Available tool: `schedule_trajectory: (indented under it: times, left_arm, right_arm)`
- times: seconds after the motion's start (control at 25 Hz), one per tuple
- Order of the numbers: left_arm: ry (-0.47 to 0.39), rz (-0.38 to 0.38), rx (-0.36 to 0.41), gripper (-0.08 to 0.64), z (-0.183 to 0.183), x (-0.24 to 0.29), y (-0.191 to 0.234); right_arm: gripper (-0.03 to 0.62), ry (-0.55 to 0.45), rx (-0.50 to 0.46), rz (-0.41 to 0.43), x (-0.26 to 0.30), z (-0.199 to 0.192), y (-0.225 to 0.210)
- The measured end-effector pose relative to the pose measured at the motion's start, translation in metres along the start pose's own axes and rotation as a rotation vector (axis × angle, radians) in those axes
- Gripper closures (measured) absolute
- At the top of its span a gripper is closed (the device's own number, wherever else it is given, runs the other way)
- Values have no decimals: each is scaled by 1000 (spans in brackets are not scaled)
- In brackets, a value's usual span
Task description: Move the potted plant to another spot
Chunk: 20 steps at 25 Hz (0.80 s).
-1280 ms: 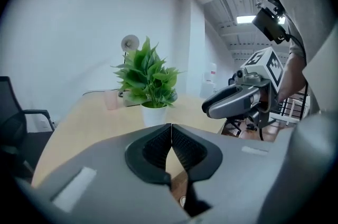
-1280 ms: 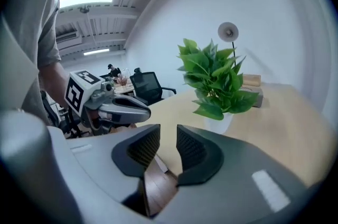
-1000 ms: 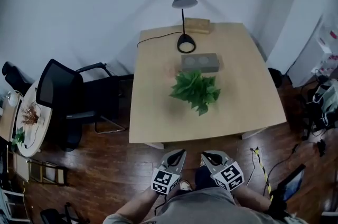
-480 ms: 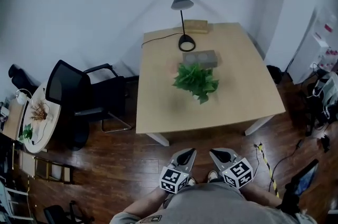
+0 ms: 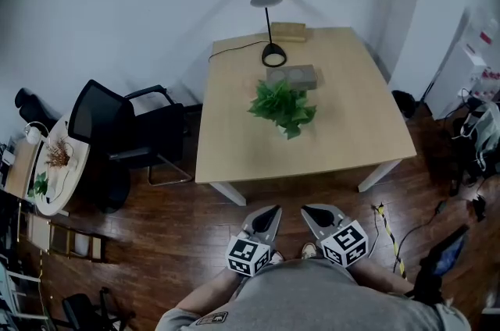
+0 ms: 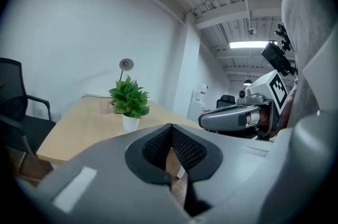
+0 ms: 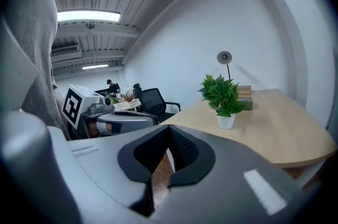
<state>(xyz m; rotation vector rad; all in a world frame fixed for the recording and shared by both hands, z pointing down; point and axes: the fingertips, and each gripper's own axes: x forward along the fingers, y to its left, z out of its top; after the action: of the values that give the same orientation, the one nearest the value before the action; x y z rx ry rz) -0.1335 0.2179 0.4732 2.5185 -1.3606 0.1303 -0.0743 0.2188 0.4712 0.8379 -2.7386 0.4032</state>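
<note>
A leafy green potted plant (image 5: 282, 105) in a small white pot stands near the middle of a light wooden table (image 5: 234, 150). It also shows as the potted plant (image 6: 129, 103) in the left gripper view and the potted plant (image 7: 222, 98) in the right gripper view. My left gripper (image 5: 268, 213) and right gripper (image 5: 313, 213) hang side by side close to my body, over the wooden floor, well short of the table's near edge. Both are shut with nothing between the jaws. In its own view the left gripper (image 6: 170, 128) points at the table, as does the right gripper (image 7: 169, 130).
Behind the plant lie a grey block (image 5: 291, 76), a black desk lamp (image 5: 269, 25) with its cord, and a wooden box (image 5: 287, 31). A black office chair (image 5: 117, 134) stands left of the table. A small round table (image 5: 47, 181) sits far left; cables lie on the floor at right.
The view has pulled back a little from the table. Both grippers have risen slightly and stay shut, side by side. The plant has not moved on the table.
</note>
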Motion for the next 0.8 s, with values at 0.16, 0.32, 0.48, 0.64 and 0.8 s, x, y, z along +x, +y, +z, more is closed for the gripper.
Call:
schedule_trajectory:
  times: [0.16,0.32,0.48,0.64,0.8]
  left_arm:
    - [-5,12,6,558,3,-4,1]
    - [-10,15,6,558,5,-5,1]
    - [-1,11,6,558,3,-6,1]
    - [-5,9,7,558,4,-5,-1]
    - [4,-8,8,558,1,-5,-4]
  right_arm:
    - [587,-4,-10,7,-1,3,4]
    - [588,-3,-17,10,-2,5,3]
    - [588,0,-14,9,-1,3,5]
    - [588,6,-22,15,-2,3,7]
    - [588,9,-22,4,-4,0,9]
